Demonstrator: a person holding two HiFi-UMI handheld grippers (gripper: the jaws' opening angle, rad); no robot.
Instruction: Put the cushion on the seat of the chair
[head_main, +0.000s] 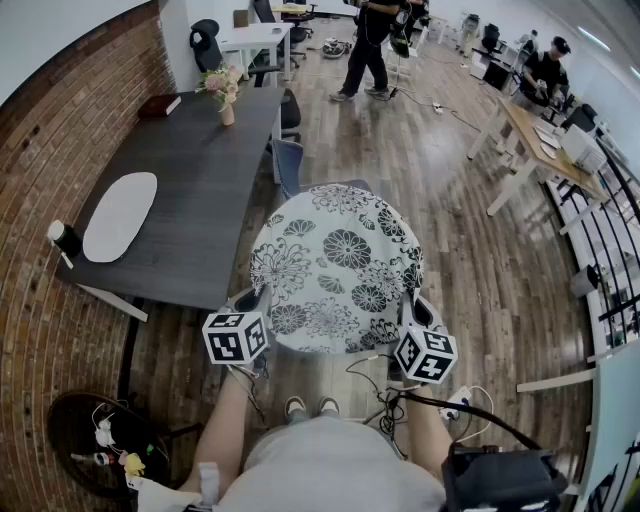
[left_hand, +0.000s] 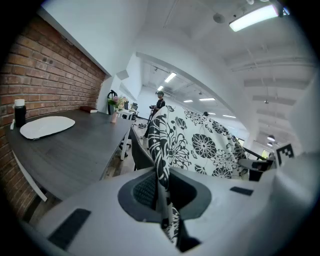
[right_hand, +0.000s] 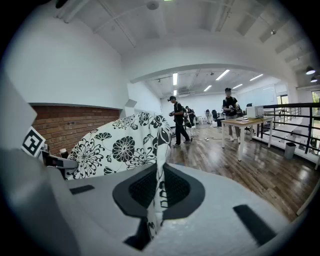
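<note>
no readable text or numbers, no legible labels or brands

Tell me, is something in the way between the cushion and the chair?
Nothing I can see. The left gripper and right gripper pinch the cushion; the chair peeks out just beyond it, seat hidden.

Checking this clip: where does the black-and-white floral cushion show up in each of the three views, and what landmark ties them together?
Head view: the cushion fills the centre of the picture.
Left gripper view: the cushion spans centre to right, its edge running down between the jaws.
Right gripper view: the cushion sits left of centre, its edge between the jaws.
Shared landmark: the brick wall, at the left in all three.
</note>
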